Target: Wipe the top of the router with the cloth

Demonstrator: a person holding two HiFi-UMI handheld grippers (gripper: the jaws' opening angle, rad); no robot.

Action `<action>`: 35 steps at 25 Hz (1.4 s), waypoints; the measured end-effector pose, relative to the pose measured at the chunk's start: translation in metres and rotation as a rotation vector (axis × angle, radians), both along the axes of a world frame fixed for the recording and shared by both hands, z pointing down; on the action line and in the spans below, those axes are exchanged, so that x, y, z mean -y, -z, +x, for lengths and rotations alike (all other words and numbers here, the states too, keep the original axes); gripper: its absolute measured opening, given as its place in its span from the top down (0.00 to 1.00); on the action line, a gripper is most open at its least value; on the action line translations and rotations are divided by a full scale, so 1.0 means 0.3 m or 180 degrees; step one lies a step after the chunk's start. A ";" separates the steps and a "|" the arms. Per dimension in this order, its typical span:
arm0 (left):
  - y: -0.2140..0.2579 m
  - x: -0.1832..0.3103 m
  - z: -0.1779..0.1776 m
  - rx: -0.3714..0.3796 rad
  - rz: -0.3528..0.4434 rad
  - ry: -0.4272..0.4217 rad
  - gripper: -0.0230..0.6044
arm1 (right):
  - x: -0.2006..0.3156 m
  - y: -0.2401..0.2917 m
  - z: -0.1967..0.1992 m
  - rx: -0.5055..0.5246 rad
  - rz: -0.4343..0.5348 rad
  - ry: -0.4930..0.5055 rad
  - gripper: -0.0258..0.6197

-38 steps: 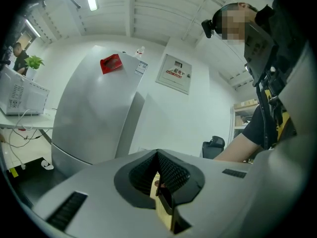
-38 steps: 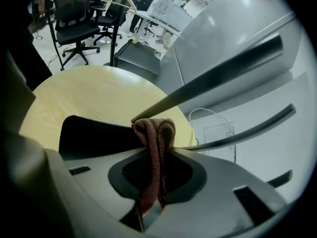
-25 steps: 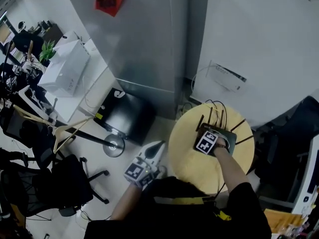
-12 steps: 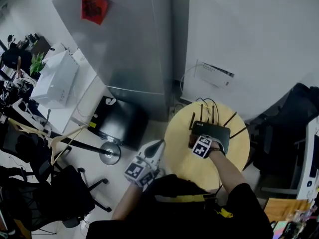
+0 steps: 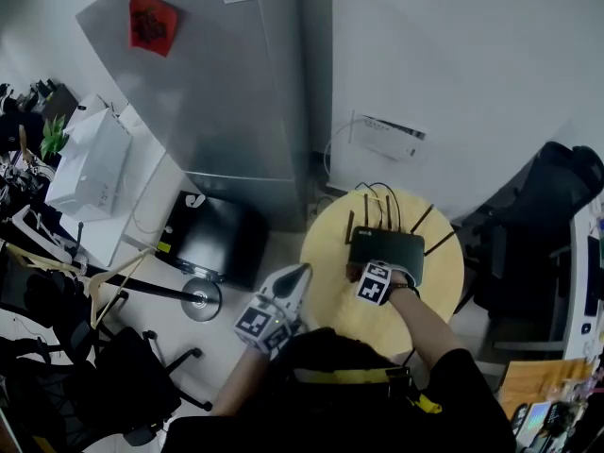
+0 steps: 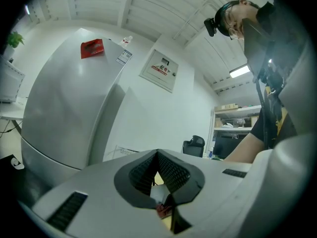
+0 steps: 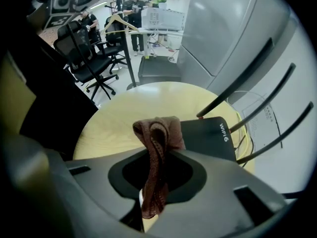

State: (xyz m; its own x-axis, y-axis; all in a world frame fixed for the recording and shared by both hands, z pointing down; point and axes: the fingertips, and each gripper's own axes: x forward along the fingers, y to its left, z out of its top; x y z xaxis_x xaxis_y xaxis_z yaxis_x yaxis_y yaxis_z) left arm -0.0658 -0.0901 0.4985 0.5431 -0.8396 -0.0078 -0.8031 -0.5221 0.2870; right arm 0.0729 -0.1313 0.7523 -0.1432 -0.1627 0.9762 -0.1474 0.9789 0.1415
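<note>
Two grippers in play. Left gripper [image 5: 298, 276], white moulded shell, hangs off the table at its 8 o'clock. Its ribbed black pads [image 6: 172, 171] are pinched together with nothing between them. Right gripper [image 7: 156, 155] clamps a cloth [image 7: 159, 133]: reddish-brown, soft weave, stitched hem, bunched into a rope-like fold rising out of the jaws. The cloth's loose end overlaps the near corner of the router [image 7: 210, 135], at the router's 7 o'clock in the head view; cannot tell if it presses down. Router: flat matte black slab, "WIFI6" in white print, thin rod antennas [image 7: 235, 78] raking up from the far edge. It sits toward 12 o'clock on a round table [image 7: 114, 118], smooth pale yellow top. Beyond the table, at 10 o'clock, stands a tall fridge [image 5: 236, 92], brushed grey metal, with a red square sticker [image 5: 151, 22] near the top.
</note>
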 end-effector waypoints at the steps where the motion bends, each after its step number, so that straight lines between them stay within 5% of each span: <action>1: -0.006 0.003 0.012 0.0020 -0.0013 -0.0059 0.97 | -0.006 0.000 0.001 0.0029 -0.0007 0.0001 0.86; 7: -0.002 0.050 0.090 0.0000 0.0003 -0.0295 0.97 | -0.044 0.022 0.006 0.0350 -0.0237 -0.0018 0.86; 11: 0.000 0.083 0.125 0.0023 0.0045 -0.0381 0.97 | 0.091 0.127 0.059 0.0626 0.0196 -0.0179 0.86; 19: 0.002 0.107 0.101 0.0014 0.0018 -0.0220 0.97 | 0.361 0.208 0.244 0.0293 0.0980 -0.0461 0.86; 30: -0.014 0.107 0.031 0.0156 -0.0044 0.0184 0.97 | 0.480 0.090 0.292 -0.0184 0.1194 -0.0436 0.86; 35: -0.042 0.079 0.018 0.0172 -0.0147 0.0188 0.97 | 0.426 0.027 0.264 -0.0195 0.0956 -0.0367 0.86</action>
